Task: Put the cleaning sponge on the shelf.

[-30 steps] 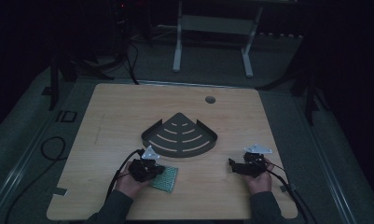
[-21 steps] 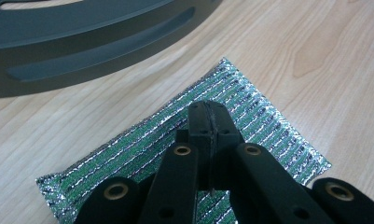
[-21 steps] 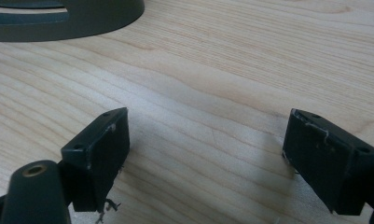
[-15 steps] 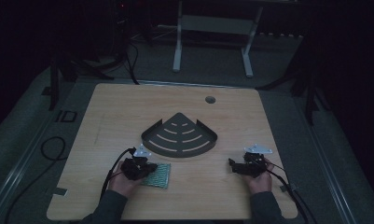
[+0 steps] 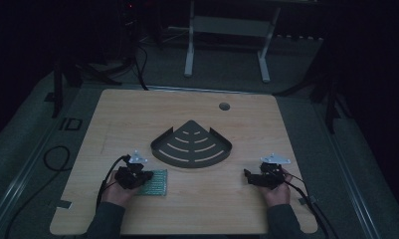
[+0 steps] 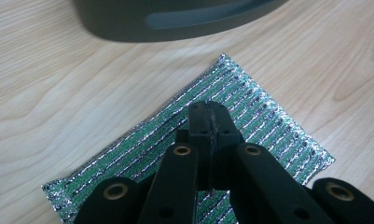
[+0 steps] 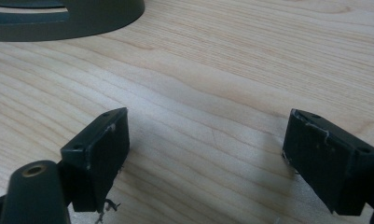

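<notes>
Room: dark around the table, with a metal stand and cables seen on the floor behind it.
Surface: light wooden table (image 5: 237, 199), smooth, with a small round hole near the far edge.
Thing in hand: a flat foil pad (image 6: 250, 112) with green and silver stripes, lying on the table at the person's left, just in front of the dark shelf tray (image 5: 192, 147) and apart from it.
Left gripper (image 6: 208, 116): its jaws are pressed together with nothing between them; the closed tip is held over the middle of the foil pad, and whether it touches the pad cannot be told.
Right gripper (image 7: 208, 154): its jaws are spread wide over bare wood, well apart from the pad, and nothing is held.
Weight: the pad is judged to be very light and easily pushed along the wood.
Stiffness: it is judged to be soft and thin, so bending is expected when it is lifted by one side.
Surface of pad: shiny foil with ridges; some slipping between the pads of the jaws is possible.
Where to take hold: an edge or a corner is advised, because the pad lies flat; the near corner by the left gripper is judged the easiest.
Risk: creasing of the foil if it is pinched too hard.
</notes>
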